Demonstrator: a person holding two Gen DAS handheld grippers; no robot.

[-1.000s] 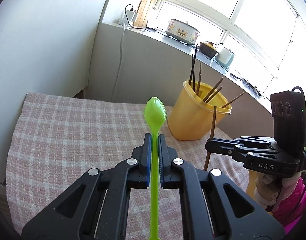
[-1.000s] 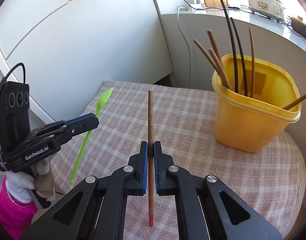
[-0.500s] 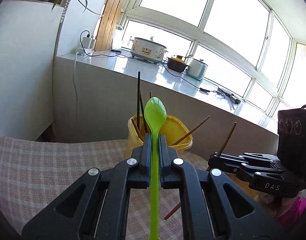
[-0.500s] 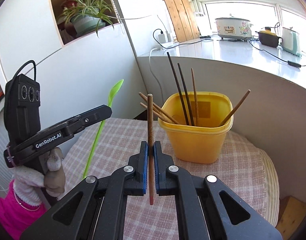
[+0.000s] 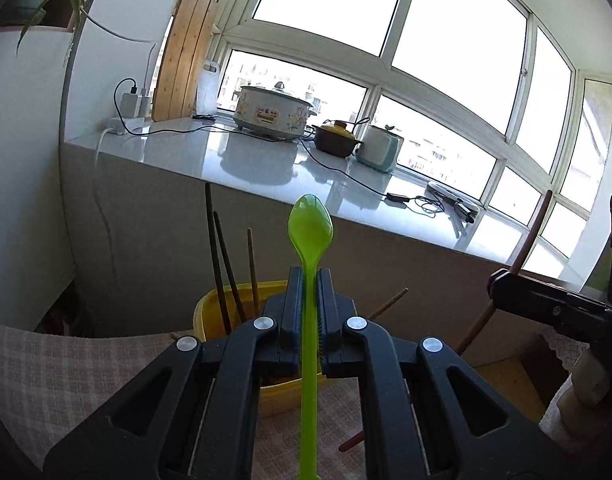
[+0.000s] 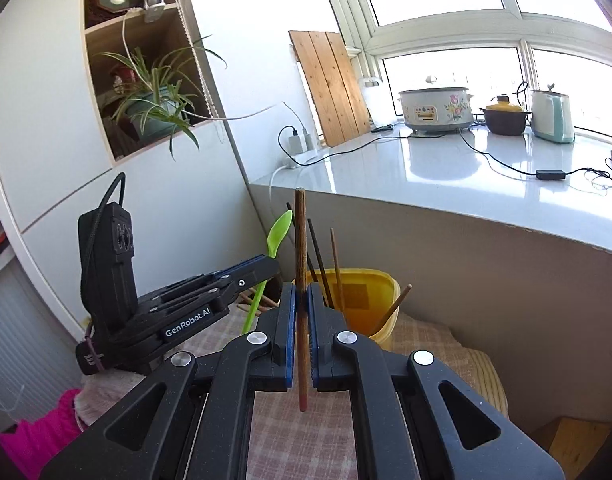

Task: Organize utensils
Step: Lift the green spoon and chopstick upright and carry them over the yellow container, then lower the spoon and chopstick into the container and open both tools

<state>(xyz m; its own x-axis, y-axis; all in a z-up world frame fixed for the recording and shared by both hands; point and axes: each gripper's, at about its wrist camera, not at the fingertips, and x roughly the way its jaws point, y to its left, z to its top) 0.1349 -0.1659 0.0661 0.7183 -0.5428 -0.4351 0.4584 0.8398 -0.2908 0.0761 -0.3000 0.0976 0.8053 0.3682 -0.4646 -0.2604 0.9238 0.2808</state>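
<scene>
My left gripper (image 5: 309, 276) is shut on a green plastic spoon (image 5: 309, 226), bowl end up, just in front of the yellow container (image 5: 210, 312) that holds several chopsticks (image 5: 216, 256). My right gripper (image 6: 301, 292) is shut on a brown chopstick (image 6: 300, 240) held upright, its red tip below the jaws. In the right wrist view the yellow container (image 6: 369, 288) stands behind the jaws, and the left gripper (image 6: 266, 266) with the green spoon (image 6: 278, 230) is to its left. In the left wrist view the right gripper (image 5: 495, 284) with its chopstick (image 5: 533, 232) is at right.
A checked cloth (image 6: 302, 440) covers the small table. Behind it a grey counter (image 6: 445, 168) carries a slow cooker (image 6: 433, 108), a brown pot (image 6: 505, 120), a kettle (image 6: 551, 114) and cables. A wooden board (image 6: 329, 84) and a shelf with a plant (image 6: 154, 96) are at left.
Both grippers have risen and tilted upward while holding their utensils. The yellow container has slid lower in both views and now sits right behind the jaws; the window and counter fill more of each picture.
</scene>
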